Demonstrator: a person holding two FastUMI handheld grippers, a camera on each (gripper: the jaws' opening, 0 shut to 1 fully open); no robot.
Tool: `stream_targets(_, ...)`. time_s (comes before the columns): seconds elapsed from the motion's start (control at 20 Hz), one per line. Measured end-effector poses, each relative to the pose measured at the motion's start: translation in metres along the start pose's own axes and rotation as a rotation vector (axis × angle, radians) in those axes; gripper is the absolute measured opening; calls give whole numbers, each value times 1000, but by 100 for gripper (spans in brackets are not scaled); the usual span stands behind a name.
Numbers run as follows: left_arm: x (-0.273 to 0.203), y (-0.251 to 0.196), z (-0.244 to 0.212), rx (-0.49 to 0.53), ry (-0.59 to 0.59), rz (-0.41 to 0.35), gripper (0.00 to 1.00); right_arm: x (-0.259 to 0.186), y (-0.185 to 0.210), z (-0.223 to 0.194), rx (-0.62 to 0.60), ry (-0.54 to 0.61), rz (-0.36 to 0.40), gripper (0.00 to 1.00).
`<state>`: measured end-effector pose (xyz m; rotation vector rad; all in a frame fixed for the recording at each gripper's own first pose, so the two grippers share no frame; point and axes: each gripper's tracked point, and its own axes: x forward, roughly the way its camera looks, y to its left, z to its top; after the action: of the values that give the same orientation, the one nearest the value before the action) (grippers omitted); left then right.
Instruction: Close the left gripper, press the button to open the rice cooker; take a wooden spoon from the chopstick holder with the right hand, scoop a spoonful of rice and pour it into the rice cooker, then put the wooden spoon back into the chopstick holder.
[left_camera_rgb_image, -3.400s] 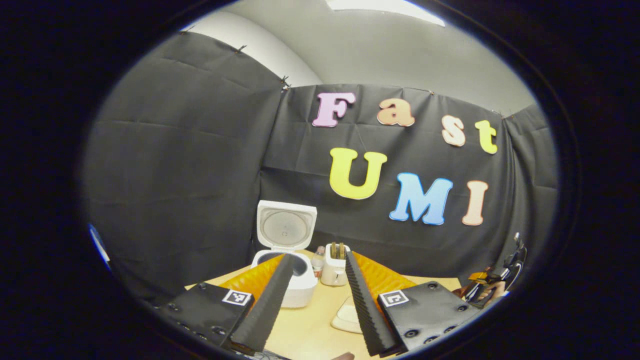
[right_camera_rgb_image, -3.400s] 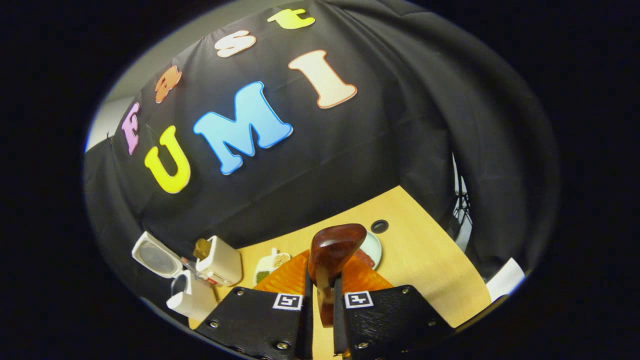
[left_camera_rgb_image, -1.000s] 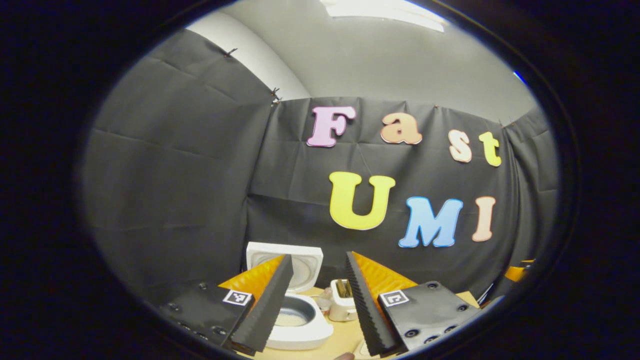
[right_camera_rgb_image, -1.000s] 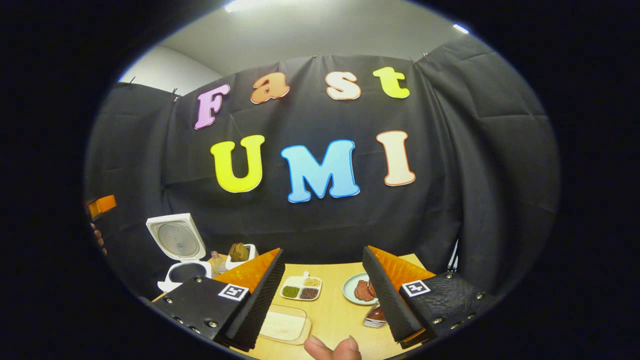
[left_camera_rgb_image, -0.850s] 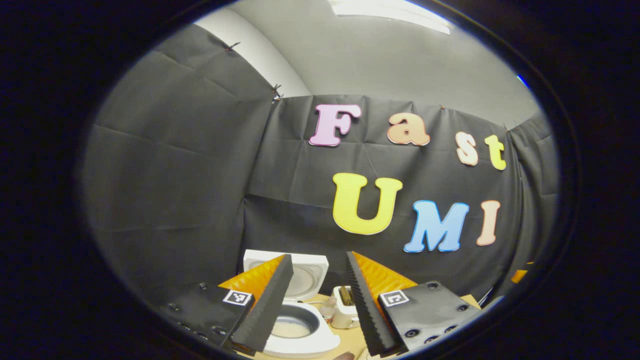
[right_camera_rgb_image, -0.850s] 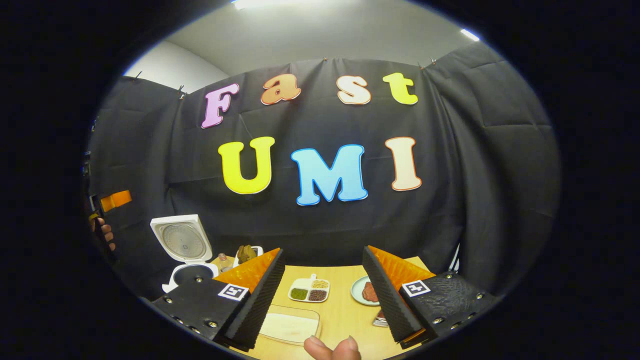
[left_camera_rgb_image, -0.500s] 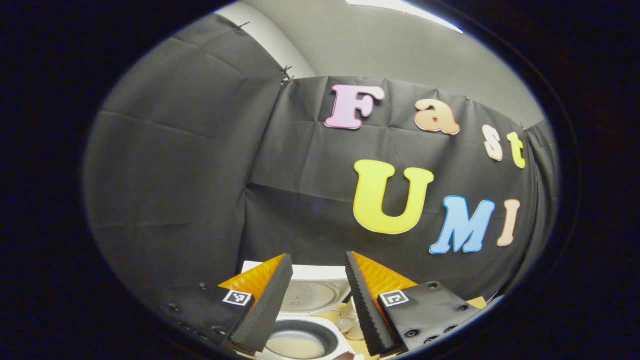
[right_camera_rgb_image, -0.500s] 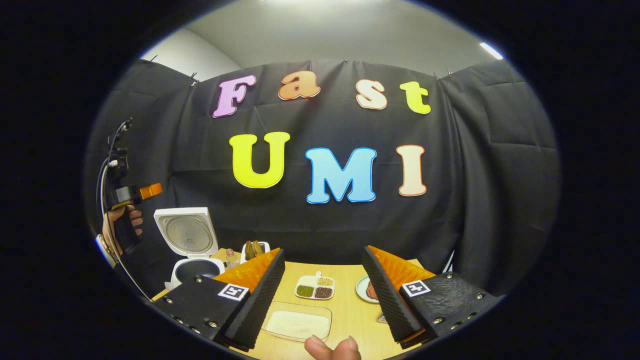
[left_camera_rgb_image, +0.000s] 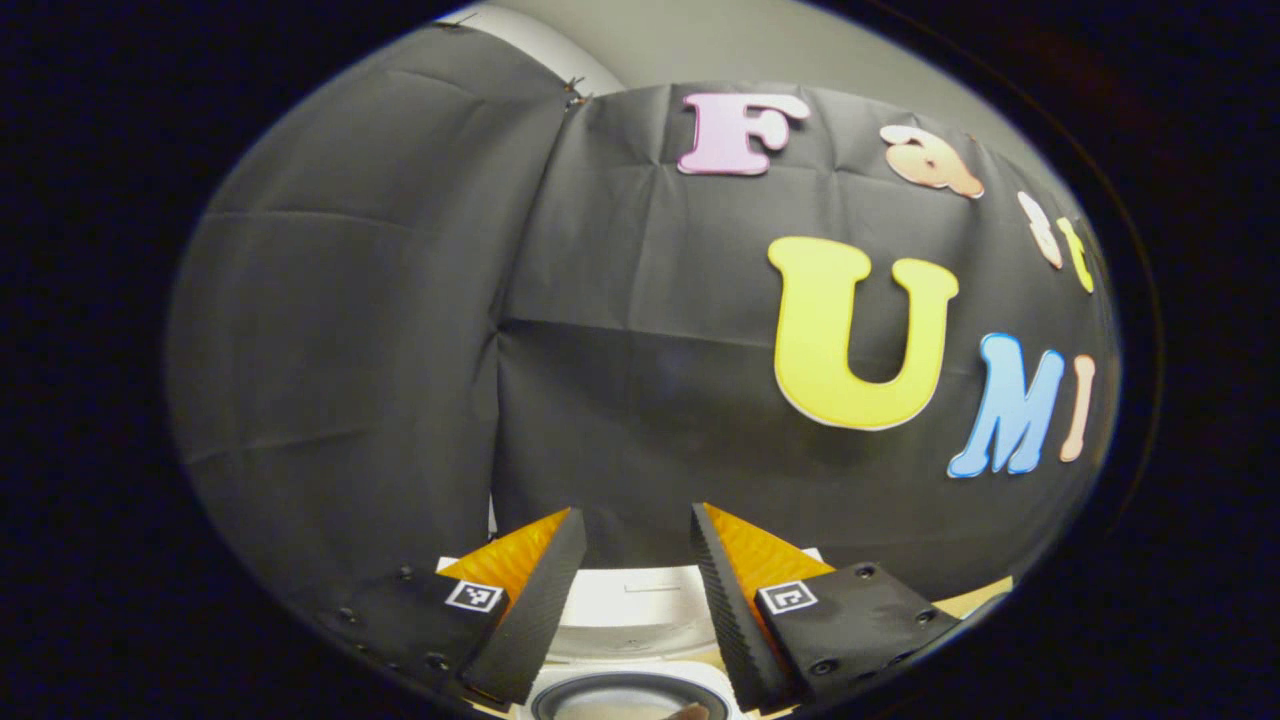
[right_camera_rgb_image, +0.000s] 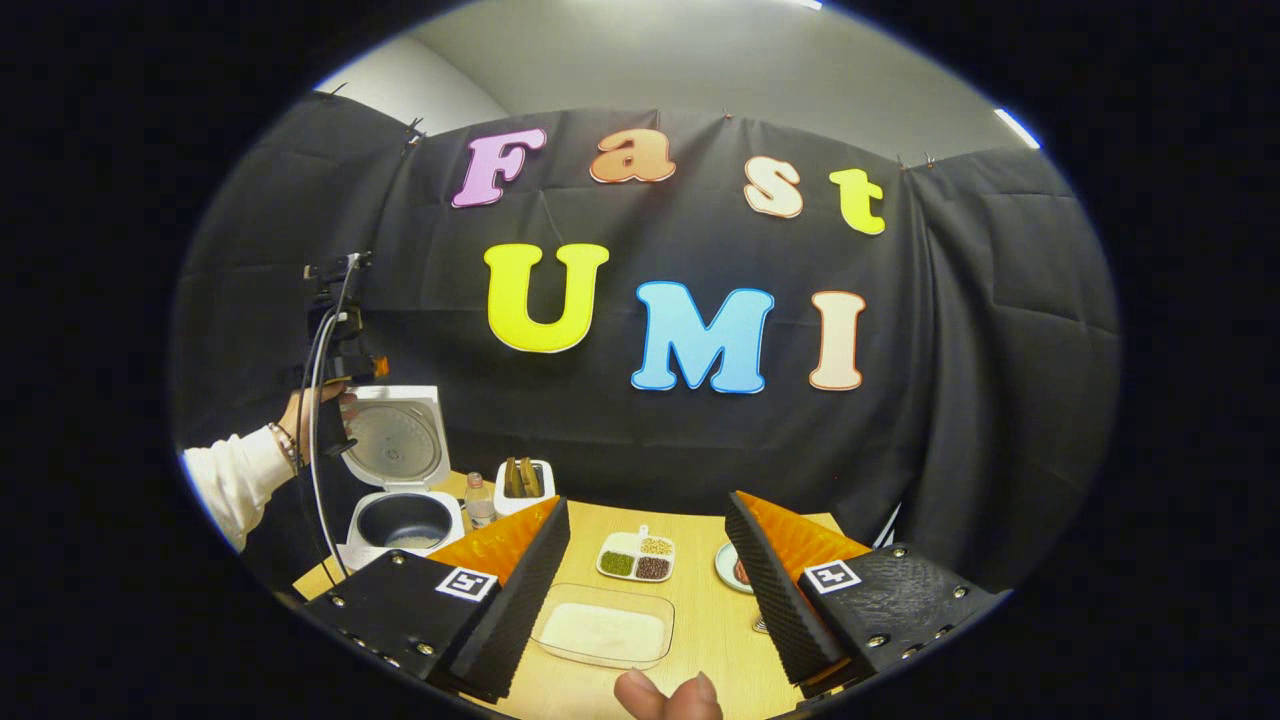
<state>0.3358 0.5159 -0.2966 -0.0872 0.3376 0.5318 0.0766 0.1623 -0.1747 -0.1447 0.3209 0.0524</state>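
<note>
Rice cooker (right_camera_rgb_image: 402, 520) stands lid-up on the wooden table (right_camera_rgb_image: 700, 640); both grippers' jaws apart.

rice cooker (left_camera_rgb_image: 630, 640) cut off below, plate (right_camera_rgb_image: 728, 567) half hidden

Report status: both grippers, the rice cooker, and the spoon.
Left gripper open, jaws empty, up at rice cooker lid. Right gripper open, empty over the table. Cooker open; wooden spoon in chopstick holder. Nothing in the way.
</note>
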Motion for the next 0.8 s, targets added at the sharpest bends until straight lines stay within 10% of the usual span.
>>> stream_targets(0.35,-5,0,-19,94,83,63,74,-2,17,-5,43,16,45,96)
stream_targets(0.8,-146,-18,-126,71,152,-24,76,-7,14,7,72,-28,42,96)
